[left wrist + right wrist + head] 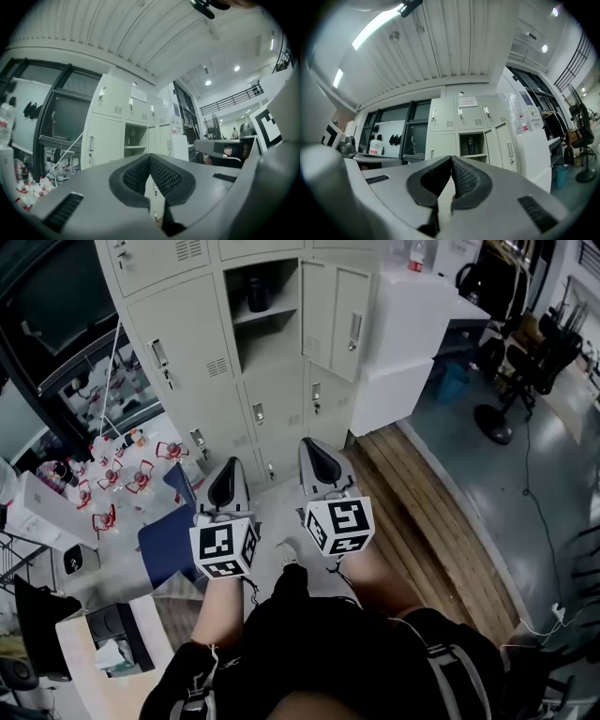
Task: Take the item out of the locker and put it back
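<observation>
Bottle [258, 294]: dark, upright in locker [192, 329] | left claw [150, 157] clenched | right claw [451, 159] clenched

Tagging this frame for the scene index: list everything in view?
lockers: one bank, pale grey, ahead; one compartment open
bottle: one, dark, upper shelf of the open compartment
cabinet: one, white, right of the lockers
wooden platform: one, brown, floor at right
fan: one, black, floor far right
chair: one, blue, left of the person
left gripper: one, grey, jaws shut, empty
right gripper: one, grey, jaws shut, empty
</observation>
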